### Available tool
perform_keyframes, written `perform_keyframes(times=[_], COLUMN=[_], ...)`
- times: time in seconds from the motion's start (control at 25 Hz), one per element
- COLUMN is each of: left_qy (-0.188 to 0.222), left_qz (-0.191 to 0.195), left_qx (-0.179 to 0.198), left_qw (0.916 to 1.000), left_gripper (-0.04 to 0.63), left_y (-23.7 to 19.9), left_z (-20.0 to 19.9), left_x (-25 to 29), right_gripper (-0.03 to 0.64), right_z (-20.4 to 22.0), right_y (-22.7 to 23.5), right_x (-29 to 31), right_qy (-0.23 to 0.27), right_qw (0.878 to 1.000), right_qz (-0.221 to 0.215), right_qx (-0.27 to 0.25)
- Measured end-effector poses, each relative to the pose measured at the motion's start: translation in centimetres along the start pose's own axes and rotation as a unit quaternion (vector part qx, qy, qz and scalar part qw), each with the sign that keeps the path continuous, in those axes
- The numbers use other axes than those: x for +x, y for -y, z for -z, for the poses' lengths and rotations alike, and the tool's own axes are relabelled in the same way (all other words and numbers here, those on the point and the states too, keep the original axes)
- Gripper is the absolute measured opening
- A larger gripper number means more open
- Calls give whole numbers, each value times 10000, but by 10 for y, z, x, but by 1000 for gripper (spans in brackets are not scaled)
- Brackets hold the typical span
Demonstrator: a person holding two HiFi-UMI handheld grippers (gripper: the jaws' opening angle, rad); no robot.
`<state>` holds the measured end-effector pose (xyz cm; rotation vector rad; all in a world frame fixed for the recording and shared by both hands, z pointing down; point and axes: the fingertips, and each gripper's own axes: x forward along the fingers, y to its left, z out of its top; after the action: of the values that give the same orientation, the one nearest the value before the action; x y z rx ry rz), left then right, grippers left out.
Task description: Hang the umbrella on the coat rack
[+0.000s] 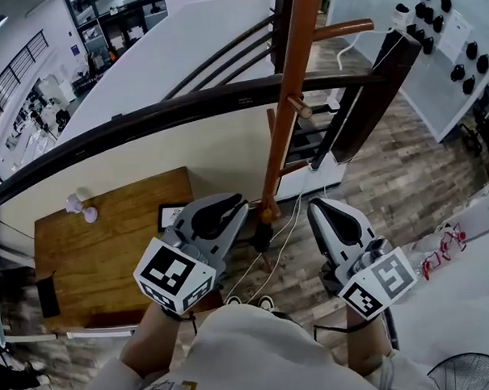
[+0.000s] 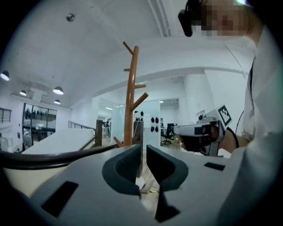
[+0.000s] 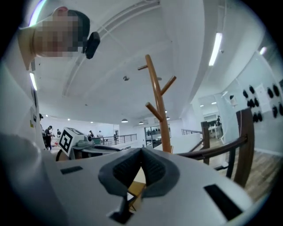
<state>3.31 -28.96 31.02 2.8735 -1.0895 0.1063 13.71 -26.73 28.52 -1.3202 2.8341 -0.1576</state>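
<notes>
The wooden coat rack [image 1: 285, 107] stands straight ahead, its pole rising between my two grippers; its pegs are bare. It also shows upright in the left gripper view as coat rack [image 2: 129, 101] and in the right gripper view as coat rack [image 3: 158, 106]. No umbrella is in any view. My left gripper [image 1: 233, 208] is held just left of the rack's foot, its pads [image 2: 128, 165] a narrow slit apart with nothing between them. My right gripper [image 1: 319, 207] is just right of the pole, its pad tips [image 3: 150, 165] touching and empty.
A dark curved handrail [image 1: 184, 108] and its dark post [image 1: 370, 104] run behind the rack. A wooden table [image 1: 109, 236] with a small pink object [image 1: 79, 207] is at left. White cables [image 1: 283, 237] trail on the floor. A fan [image 1: 467, 374] sits at lower right.
</notes>
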Motion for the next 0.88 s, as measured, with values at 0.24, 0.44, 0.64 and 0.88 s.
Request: perform_keyframes(times=[0.24,0.44,0.64,0.88], left_qy=[184,245,33,-225], left_qz=[-83,-244,-310,-352], left_qx=[377,444,383,275], left_qw=[9991,9984,9988,9987], left_gripper=[41,34,31,26], left_y=[9,14,19,24], left_z=[-22,-25,-3,21], left_x=[-15,-28,-28,-23], right_gripper=[4,3,3,3], right_z=[-17,-9,8,18], right_y=[-12,-23,-27,-25], right_x=[-13,-19,-20,-19], right_qy=[163,112,-167,-299], right_qw=[9998,9992,9989,9984], right_qz=[1,-257,-318,-322], right_qx=[-135,298,302,357])
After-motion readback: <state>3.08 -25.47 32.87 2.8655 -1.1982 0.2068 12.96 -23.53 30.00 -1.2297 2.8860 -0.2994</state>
